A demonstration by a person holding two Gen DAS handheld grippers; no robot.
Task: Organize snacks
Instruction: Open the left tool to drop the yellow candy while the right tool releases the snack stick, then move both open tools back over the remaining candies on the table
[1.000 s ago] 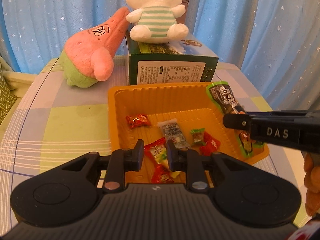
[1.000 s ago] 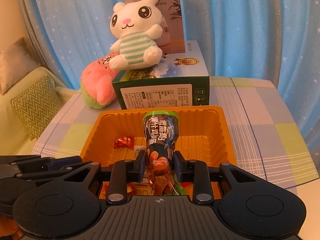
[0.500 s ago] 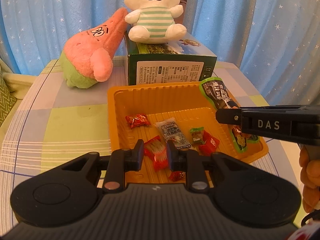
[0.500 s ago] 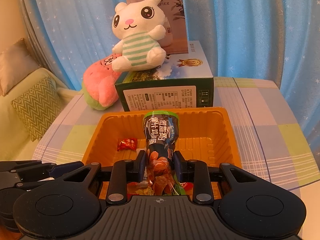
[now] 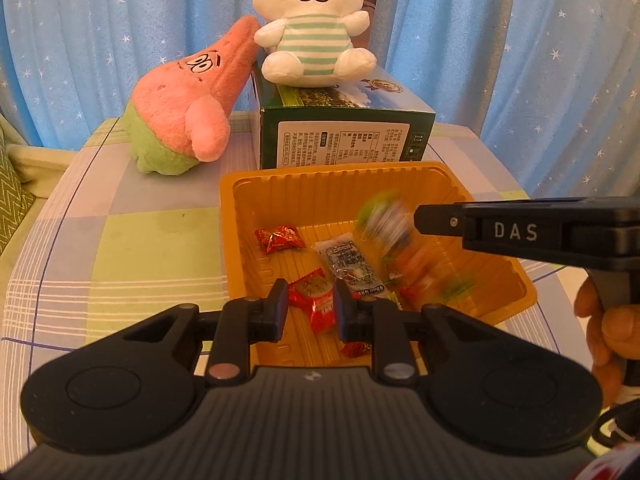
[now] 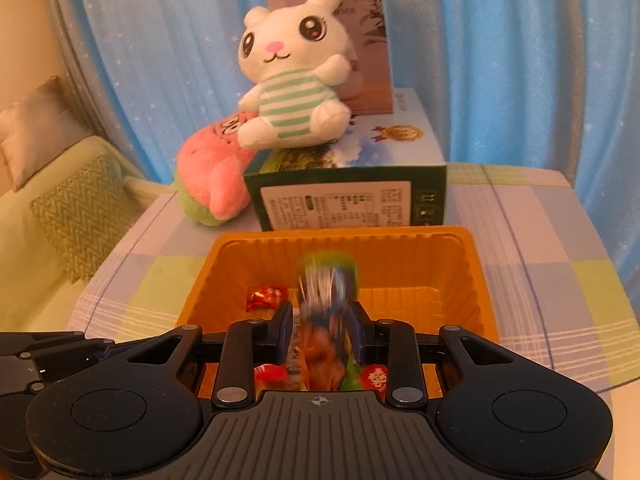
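Your right gripper [image 6: 322,328] has just been opening around the blurred snack pouch [image 6: 326,296] (dropping, I judge) above the orange tray [image 6: 476,280]; your left gripper [image 5: 310,306] is narrow, empty. Fetch another snack.

"DAS" in pale caps on side of right gripper [image 5: 418,220], seen from left wrist cam. Green box [image 5: 346,136] has white nutrition-style label w/ small print, too fine to read. Tall carton [image 6: 370,44] behind the bunny shows a few letters, not legible. Snack wrappers carry printed characters, blurred, can't read.
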